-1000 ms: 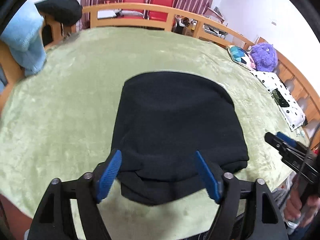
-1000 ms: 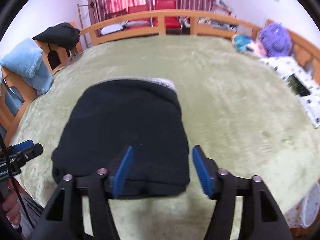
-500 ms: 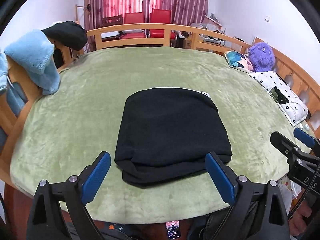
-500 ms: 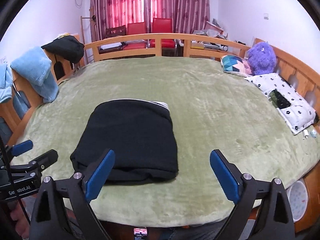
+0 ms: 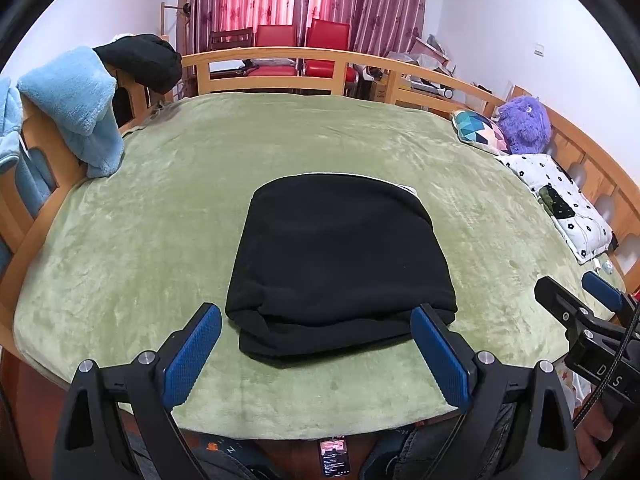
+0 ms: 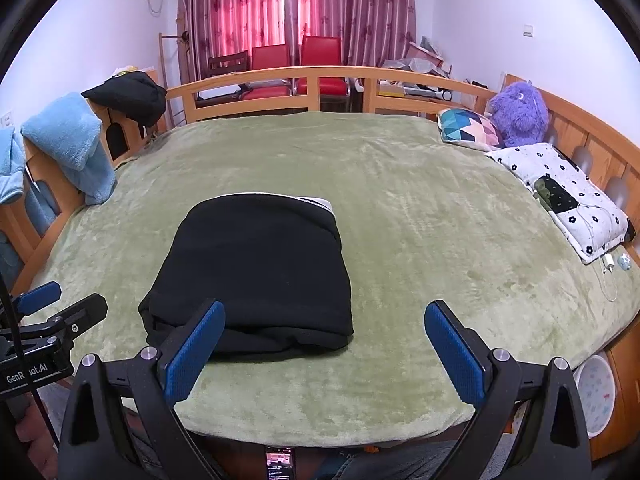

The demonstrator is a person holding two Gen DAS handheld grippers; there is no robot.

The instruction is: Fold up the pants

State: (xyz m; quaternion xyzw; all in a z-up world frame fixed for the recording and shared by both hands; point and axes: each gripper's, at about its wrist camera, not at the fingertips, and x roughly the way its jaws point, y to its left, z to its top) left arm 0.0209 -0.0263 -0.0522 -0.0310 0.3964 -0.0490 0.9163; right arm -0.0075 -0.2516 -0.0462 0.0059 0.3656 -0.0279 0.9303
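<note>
The black pants (image 5: 340,264) lie folded into a thick rectangle on the green blanket (image 5: 160,240), near the bed's front edge; they also show in the right wrist view (image 6: 256,276). A white waistband strip shows at their far edge. My left gripper (image 5: 316,356) is open and empty, held above the front edge, short of the pants. My right gripper (image 6: 324,354) is open and empty, to the right of the pants' near corner. Each gripper appears at the side of the other's view.
Wooden rails surround the bed. Blue towels (image 5: 76,104) and a black garment (image 5: 140,60) hang on the left rail. A patterned pillow (image 6: 468,128), a purple plush toy (image 6: 520,116) and a white flowered pad (image 6: 568,196) lie at the right.
Both grippers have pulled back from the folded pants and opened wider. The pants lie still on the blanket.
</note>
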